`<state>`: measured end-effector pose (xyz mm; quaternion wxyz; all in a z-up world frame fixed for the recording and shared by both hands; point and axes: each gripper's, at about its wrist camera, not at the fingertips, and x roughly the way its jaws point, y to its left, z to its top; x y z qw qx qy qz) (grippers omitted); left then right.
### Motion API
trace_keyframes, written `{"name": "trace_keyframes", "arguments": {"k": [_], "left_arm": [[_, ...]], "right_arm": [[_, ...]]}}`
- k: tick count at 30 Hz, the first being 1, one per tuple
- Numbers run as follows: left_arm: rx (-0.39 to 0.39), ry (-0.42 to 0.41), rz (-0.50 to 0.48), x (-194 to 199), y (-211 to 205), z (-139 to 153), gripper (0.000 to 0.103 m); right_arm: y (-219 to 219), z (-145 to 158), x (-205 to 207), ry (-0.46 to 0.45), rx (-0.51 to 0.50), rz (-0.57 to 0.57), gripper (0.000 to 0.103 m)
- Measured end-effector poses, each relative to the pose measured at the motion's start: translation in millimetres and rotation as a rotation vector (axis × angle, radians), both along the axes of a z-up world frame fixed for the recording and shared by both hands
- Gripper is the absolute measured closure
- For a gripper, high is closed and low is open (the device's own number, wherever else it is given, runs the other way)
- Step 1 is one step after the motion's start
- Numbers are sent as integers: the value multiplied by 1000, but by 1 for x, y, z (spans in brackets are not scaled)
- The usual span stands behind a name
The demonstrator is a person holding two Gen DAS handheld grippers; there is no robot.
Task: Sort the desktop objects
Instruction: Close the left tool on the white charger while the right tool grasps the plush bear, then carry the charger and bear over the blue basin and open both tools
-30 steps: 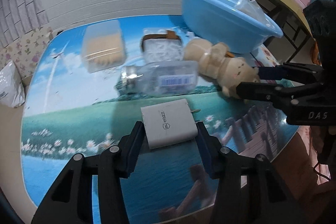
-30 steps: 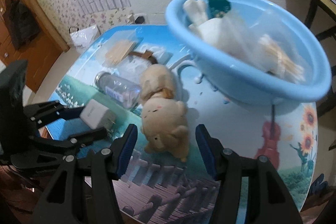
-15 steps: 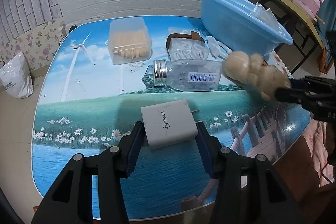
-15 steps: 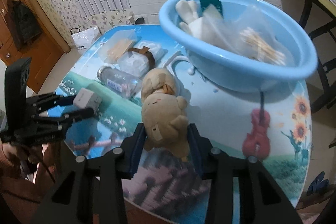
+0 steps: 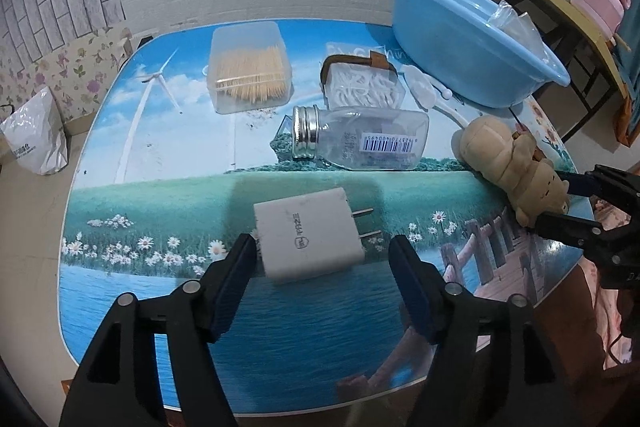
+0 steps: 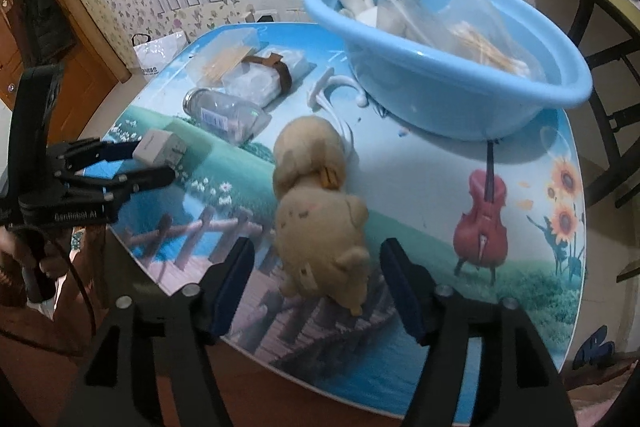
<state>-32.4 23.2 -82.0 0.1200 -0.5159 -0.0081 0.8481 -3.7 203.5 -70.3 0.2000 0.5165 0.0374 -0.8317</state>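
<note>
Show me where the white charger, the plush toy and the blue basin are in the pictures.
white charger (image 5: 308,239), left wrist view, on its printed top face.
plush toy (image 6: 320,223), right wrist view, on its head.
blue basin (image 6: 440,87), right wrist view, on its outer wall.

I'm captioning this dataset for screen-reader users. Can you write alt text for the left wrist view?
The open left gripper straddles a white charger lying on a scenic-print table. Beyond lie a clear bottle, a toothpick box and a blue basin; at right, the right gripper flanks a plush toy.

Black plastic fingers (image 5: 236,279) with blue pads, silver screws.
</note>
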Motion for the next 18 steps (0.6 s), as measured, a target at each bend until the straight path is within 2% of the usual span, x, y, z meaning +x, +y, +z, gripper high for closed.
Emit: {"name": "trace_keyframes", "arguments": {"k": [6,7,8,9,10,13,18], "left_arm": [[-24,21,-6,-2,6,-1,33],[-29,30,-8,-1,7,-2,42],[-32,39,-16,-1,8,-1,42],[-24,39,-26,-1,8,-1,42],[-20,40,-32,-1,9,-1,42],[-12,48,-25,1,8,2,42],[-7,104,-32,2,9,27,42]], "right_arm": [[-6,-10,-14,-12,-9,-6,37],[-7,-12,-16,-17,-12,-1,37],[-8,-14,-17,-21,-12,3,39],[-8,-15,-17,-24,-13,3,52],[-8,-16,-18,-24,-7,-2,58],[-5,-14,-16,-29,-33,11,59],[-3,7,-5,28,-55,32,59]]}}
